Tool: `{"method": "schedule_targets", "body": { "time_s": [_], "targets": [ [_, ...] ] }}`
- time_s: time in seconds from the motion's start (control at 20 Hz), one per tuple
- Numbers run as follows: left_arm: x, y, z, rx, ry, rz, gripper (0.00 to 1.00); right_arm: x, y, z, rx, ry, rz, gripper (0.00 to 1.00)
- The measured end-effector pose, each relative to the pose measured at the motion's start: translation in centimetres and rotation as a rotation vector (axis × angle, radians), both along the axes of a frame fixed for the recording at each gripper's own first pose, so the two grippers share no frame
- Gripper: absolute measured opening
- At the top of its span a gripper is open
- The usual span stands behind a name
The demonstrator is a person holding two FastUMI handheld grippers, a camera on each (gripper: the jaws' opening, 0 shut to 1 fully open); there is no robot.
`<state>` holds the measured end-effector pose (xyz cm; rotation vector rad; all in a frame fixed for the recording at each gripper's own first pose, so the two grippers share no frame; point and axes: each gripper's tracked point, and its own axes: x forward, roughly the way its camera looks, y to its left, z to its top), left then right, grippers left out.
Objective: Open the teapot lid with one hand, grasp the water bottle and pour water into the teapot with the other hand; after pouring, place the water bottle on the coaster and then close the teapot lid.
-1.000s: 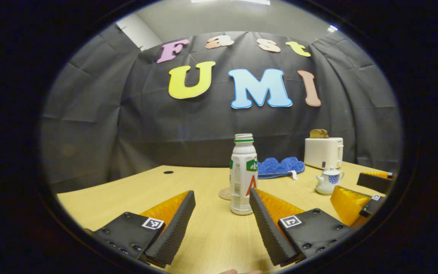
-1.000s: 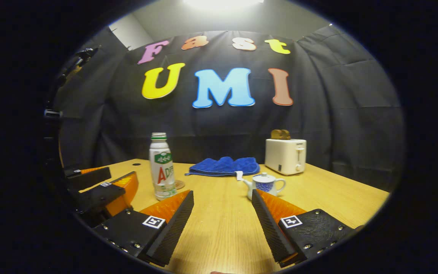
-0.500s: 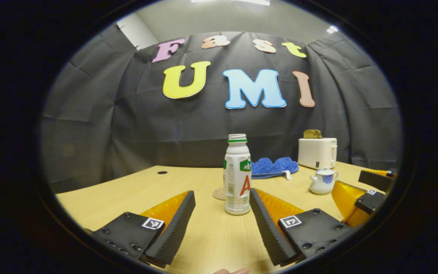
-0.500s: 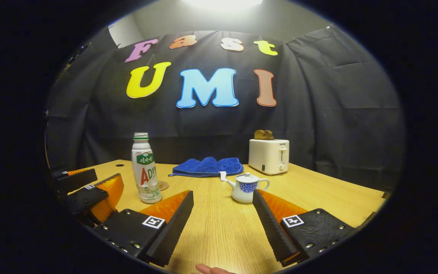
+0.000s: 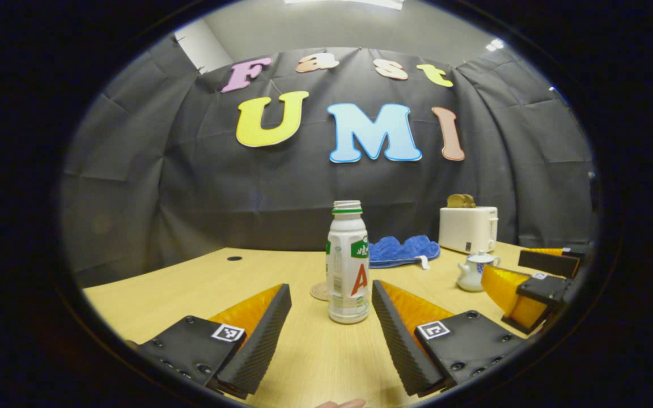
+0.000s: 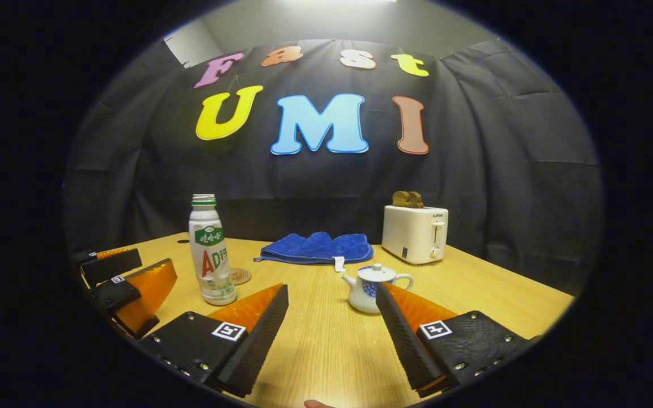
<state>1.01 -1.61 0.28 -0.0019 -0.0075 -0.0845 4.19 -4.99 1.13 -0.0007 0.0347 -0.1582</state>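
The small white porcelain teapot with a blue pattern (image 6: 373, 287) stands upright on the light wooden bench (image 6: 326, 351) with its domed lid (image 6: 378, 271) seated on it, so I judge the task is at its very start: the approach to the lid and the bottle, with nothing lifted yet. In the right gripper view the teapot sits just ahead of my right gripper (image 6: 332, 326), a little toward its right finger, whose tip overlaps the pot's body in the picture; I cannot tell whether they touch. That gripper is spread wide and holds nothing.

The white plastic water bottle with a green neck band and no cap (image 5: 347, 263) stands upright too, straight ahead of my left gripper (image 5: 331, 326), just beyond the fingertips and roughly centred between them. This gripper is also wide apart and empty. Just behind the bottle lies the round woven coaster (image 5: 320, 291), bare.

Next, I think, my right gripper needs to rise over the lid knob and pinch it, while the left advances until the bottle's body sits between its fingers, then closes gently, since the bottle is uncapped.

Farther back lie a folded blue cloth (image 6: 318, 248) and a cream toaster with bread in it (image 6: 415, 232).
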Motion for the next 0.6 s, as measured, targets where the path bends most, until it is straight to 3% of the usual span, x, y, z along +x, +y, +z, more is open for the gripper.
{"method": "schedule_targets", "body": {
  "time_s": [0.25,0.35,0.4,0.6],
  "targets": [
    [1.2,-0.8,0.2,-0.055,0.010,-0.039,0.89,4.6,-4.4,0.9,0.012,0.015,-0.078,0.96],
    [1.8,-0.9,0.3,-0.058,0.017,-0.047,1.00,6.3,-5.6,0.6,0.004,0.031,-0.104,0.95],
    [2.1,-0.7,0.4,-0.044,0.017,-0.043,1.00,7.2,-6.2,0.4,0.004,0.038,-0.111,0.95],
    [3.1,-0.4,0.0,-0.024,0.031,-0.044,0.99,9.6,-8.3,-1.2,0.038,0.117,-0.146,0.76]
  ]
}}
